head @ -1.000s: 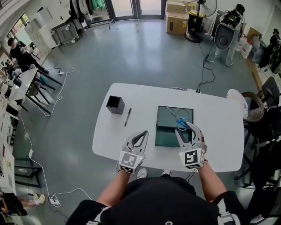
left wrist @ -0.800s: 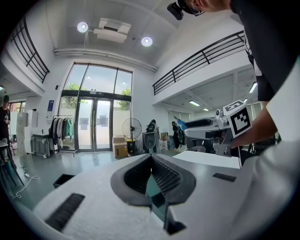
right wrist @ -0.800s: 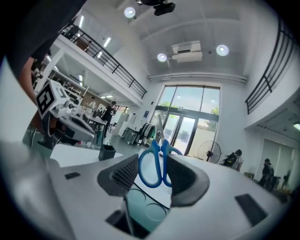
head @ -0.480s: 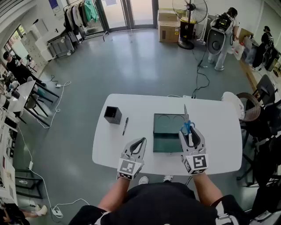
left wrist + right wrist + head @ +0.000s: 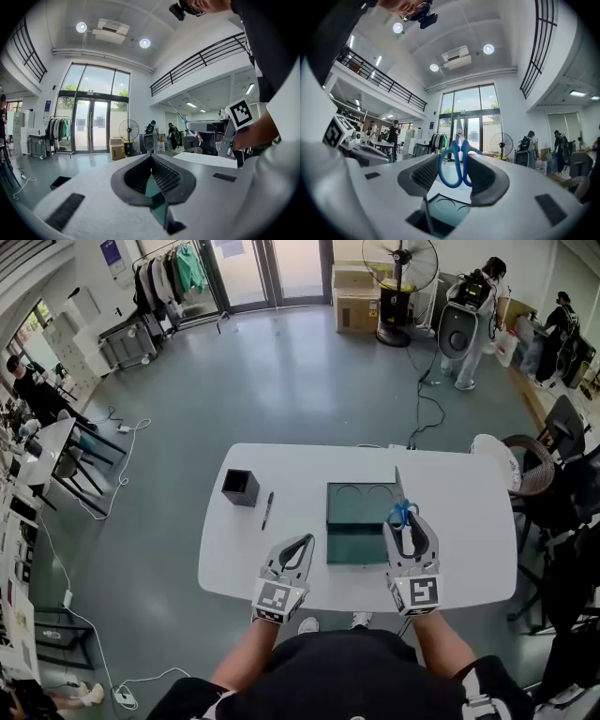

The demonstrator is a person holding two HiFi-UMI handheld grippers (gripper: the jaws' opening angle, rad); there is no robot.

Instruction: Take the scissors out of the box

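Observation:
My right gripper (image 5: 405, 517) is shut on the blue-handled scissors (image 5: 400, 512), gripping them by the handle loops. The steel blades point away from me over the right edge of the dark green box (image 5: 356, 507). In the right gripper view the scissors (image 5: 461, 164) stand upright between the pads of the right gripper (image 5: 456, 157), clear above the box (image 5: 443, 208). The box lies open on the white table (image 5: 281, 559). My left gripper (image 5: 301, 543) hovers left of the box, shut with nothing in it, and the left gripper (image 5: 151, 157) shows its tips meeting.
A black square cup (image 5: 240, 487) and a black pen (image 5: 268, 510) lie on the table's left part. A round stool (image 5: 495, 454) and a wicker chair (image 5: 532, 465) stand off the table's right end. People and a fan (image 5: 400, 268) are far back.
My right gripper has risen with the scissors, lifting them out of the box, and has rolled so the blades now point away. The left gripper has barely moved.

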